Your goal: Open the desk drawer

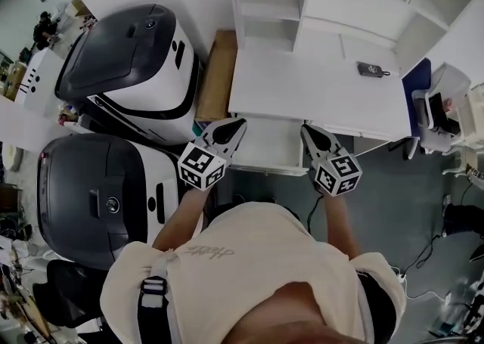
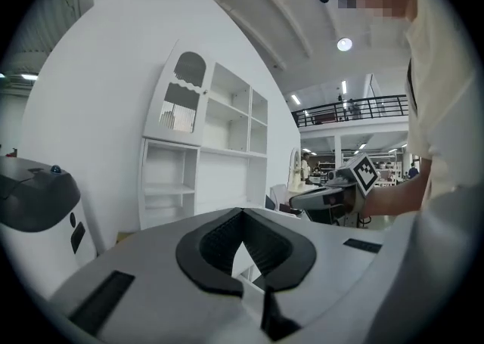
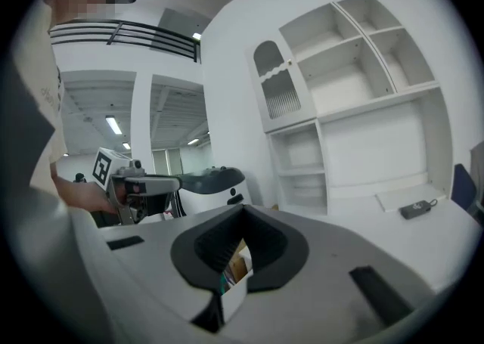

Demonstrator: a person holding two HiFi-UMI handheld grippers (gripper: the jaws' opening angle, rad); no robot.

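In front of the person, a white desk [image 1: 325, 93] with a shelf unit [image 1: 268, 10] at its back fills the middle of the head view. Under its front edge a white drawer [image 1: 265, 146] shows. It looks already drawn out toward the person, though how far is hard to judge. Its long axis runs left to right along the desk's front.

The left gripper [image 1: 240, 125] lies over the drawer's left end and the right gripper [image 1: 306, 131] over its right end, so the drawer sits between them and neither is clearly nearer. Both gripper views look across the desktop to the shelves, not at the drawer. By that, the drawer front probably lies below the fingertips and back toward the person.

Both forearms reach forward from the chest with elbows bent, and the grippers point at the desk, nearly level, their tips angled slightly inward. Each gripper's fingers meet at the tips and hold nothing; only background shows through the gap behind the pads.
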